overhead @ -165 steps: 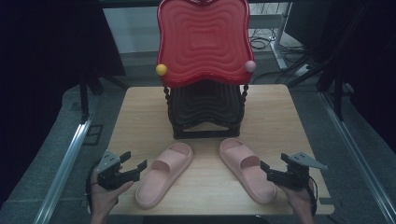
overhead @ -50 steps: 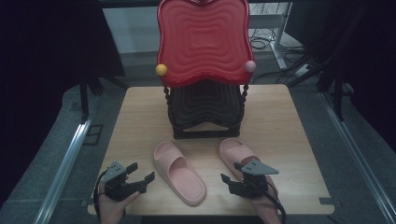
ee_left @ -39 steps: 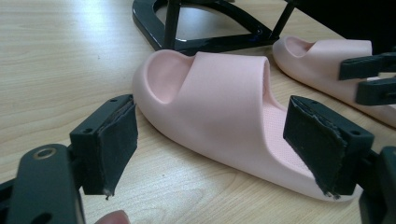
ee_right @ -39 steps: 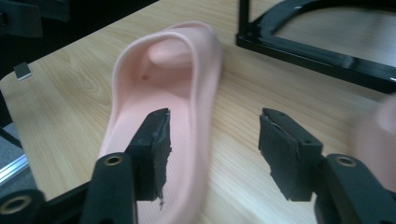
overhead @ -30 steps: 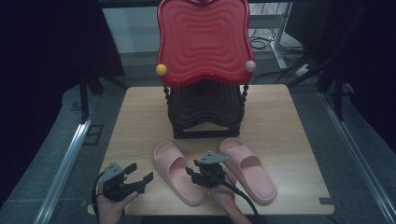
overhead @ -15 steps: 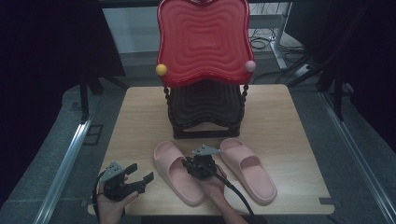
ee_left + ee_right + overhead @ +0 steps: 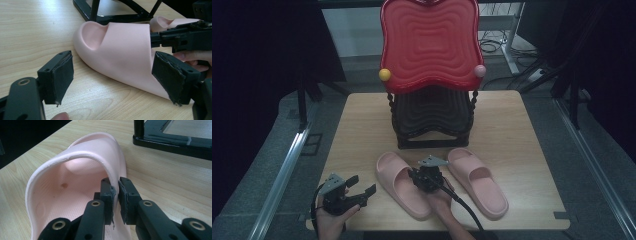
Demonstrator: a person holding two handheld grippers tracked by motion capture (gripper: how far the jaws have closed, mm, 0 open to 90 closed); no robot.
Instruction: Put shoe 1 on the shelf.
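- The right gripper has just been closing its jaws, and they now pinch the side of the strap of the left-hand pink slipper; in the right gripper view the thin strap edge sits squeezed between the two pads.
- The left gripper has its jaws wide apart with nothing between them. It rests near the front left corner of the worktop, pointed at the same slipper but clear of it.
- As I judge it, the grasp is made and the carrying is all still ahead: the held slipper lies flat on the worktop, sole down, not yet lifted.
- Its mate, the right-hand pink slipper, lies untouched just beside it, the two angled apart at the heels, both just in front of the black rack.
- The rack, with a red wavy tray on top, looks like the likely place for the pair, and none is on it yet.
- The slipper is a soft, thick-soled pink slide with a broad arched strap, a dimpled footbed and one small dark spot inside.
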